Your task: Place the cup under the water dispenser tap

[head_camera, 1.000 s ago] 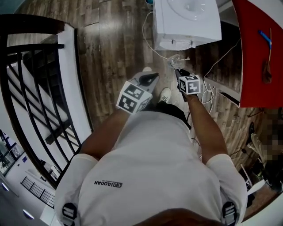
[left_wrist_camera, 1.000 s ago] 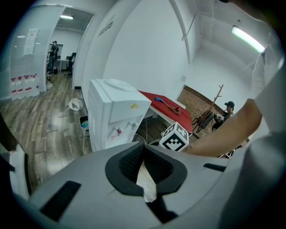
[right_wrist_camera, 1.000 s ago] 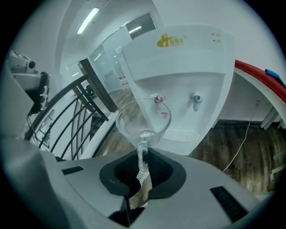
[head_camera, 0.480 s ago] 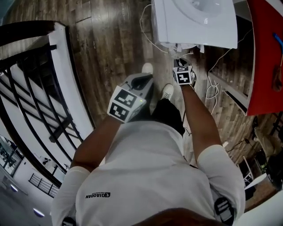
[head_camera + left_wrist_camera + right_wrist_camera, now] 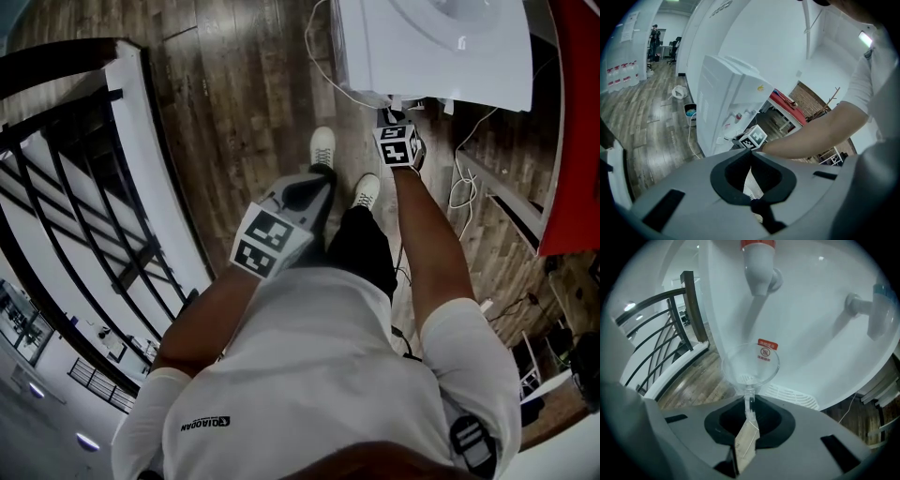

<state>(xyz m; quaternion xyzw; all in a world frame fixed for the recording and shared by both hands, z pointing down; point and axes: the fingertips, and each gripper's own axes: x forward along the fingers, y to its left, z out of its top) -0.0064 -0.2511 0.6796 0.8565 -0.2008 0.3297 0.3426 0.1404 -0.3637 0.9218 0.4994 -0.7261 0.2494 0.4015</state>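
right gripper (image 5: 749,405) is pinched on the wall of the clear cup (image 5: 751,363). the cup hangs in front of the water dispenser (image 5: 811,333), below the red tap (image 5: 758,258) and just above the drip grille (image 5: 792,397). i'd line the mouth up right under that spout, keep it upright, and set it down on the grille before letting go. thin plastic, so go easy on the squeeze. left gripper (image 5: 751,180) is closed on nothing, held well back from the dispenser.
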